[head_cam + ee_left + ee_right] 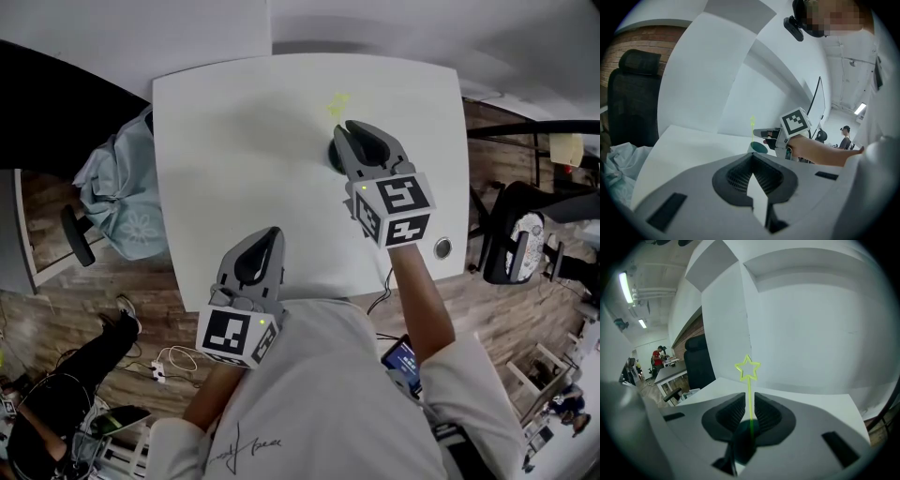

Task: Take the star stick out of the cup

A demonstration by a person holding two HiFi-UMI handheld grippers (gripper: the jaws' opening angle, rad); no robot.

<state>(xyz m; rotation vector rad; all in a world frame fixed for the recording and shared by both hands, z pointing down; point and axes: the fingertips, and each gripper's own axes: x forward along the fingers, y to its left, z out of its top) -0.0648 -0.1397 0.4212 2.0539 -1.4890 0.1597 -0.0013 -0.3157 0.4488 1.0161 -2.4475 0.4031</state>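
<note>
A thin yellow-green star stick (pixel 749 389) stands upright in a dark teal cup (pixel 759 147) on the white table (pixel 234 141). In the head view the star (pixel 337 103) lies just beyond the cup (pixel 335 159). My right gripper (pixel 750 397) hovers over the cup with its jaws a narrow gap apart. The stick rises between them with a sliver of space on each side. My left gripper (pixel 274 232) is near the table's front edge, well short of the cup, jaws together and empty. From the left gripper view, my right gripper (pixel 759 133) reaches in beside the stick (pixel 752 124).
A chair draped with a pale blue garment (pixel 122 192) stands left of the table. A black chair (pixel 514 239) is on the right. A round metal grommet (pixel 442 247) sits in the table's near right corner. White wall panels rise behind the table.
</note>
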